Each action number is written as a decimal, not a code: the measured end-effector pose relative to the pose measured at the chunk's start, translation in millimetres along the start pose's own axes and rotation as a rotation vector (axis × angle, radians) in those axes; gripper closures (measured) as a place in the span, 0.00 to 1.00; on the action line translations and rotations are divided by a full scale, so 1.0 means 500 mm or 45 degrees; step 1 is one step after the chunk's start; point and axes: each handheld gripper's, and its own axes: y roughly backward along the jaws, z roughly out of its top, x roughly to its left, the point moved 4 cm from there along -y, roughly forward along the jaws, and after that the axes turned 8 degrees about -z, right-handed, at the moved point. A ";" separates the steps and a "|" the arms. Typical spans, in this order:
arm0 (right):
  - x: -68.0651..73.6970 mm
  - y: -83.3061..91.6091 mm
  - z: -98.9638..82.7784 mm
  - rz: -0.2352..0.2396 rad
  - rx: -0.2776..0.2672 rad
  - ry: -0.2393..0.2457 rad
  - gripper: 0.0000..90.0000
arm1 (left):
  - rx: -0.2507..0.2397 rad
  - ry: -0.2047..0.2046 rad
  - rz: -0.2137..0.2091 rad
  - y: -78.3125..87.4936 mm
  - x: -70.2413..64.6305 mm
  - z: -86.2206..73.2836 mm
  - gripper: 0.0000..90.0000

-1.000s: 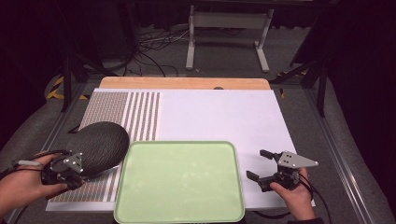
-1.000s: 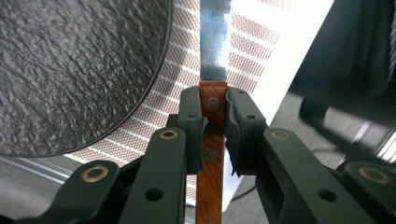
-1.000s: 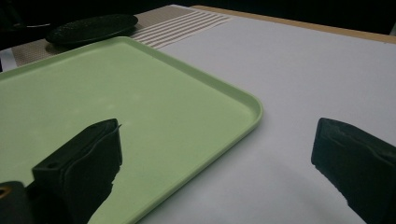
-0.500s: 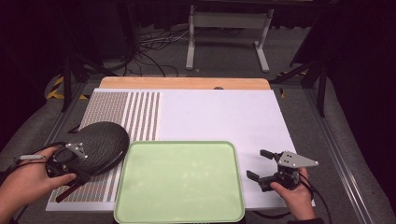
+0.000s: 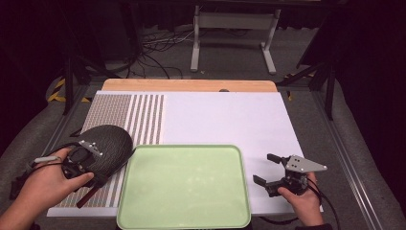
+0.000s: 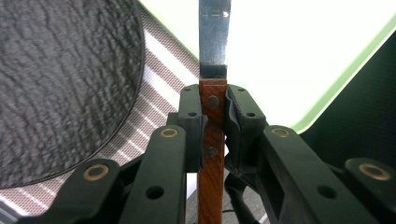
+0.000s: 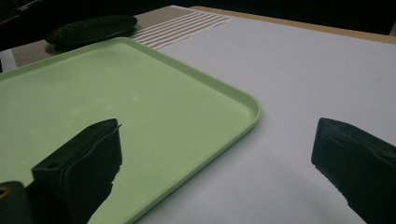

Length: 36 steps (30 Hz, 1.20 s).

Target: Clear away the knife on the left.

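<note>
My left jaws are clamped on the wooden handle of a knife point(image 6: 212, 140), pinching it at the riveted part just below where the steel blade begins. The left gripper point(image 5: 81, 160) sits at the near left of the counter point(image 5: 230, 115), over the striped mat point(image 5: 129, 115) and just beside the dark round plate point(image 5: 107, 143). In the left gripper view the blade runs up and away over the rim of the green tray point(image 5: 184, 187), so the tip looks aimed at the tray's interior. The handle end pokes out behind my hand.

Right gripper point(image 5: 268, 172) rests on the white surface just right of the tray, jaws standing wide apart, nothing between them.

Step in hand, as I judge it: carry the knife across and lay it in the tray. Notes for doing it well:
- keep the blade level and clear of the tray's raised rim
- pass beside the plate, not over its edge
- lower until the blade lies flat before releasing
- grip is near the handle's front, so expect the tail to drop first.
</note>
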 end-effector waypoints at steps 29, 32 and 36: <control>-0.012 0.004 -0.007 -0.016 0.007 -0.029 0.03 | -0.065 -0.023 -0.200 -0.098 -0.074 0.085 0.86; -0.011 0.004 -0.007 -0.014 0.008 -0.027 0.03 | -0.073 -0.014 -0.218 -0.106 -0.075 0.085 0.86; -0.011 0.004 -0.007 -0.014 0.009 -0.027 0.03 | -0.077 -0.009 -0.229 -0.115 -0.075 0.087 0.86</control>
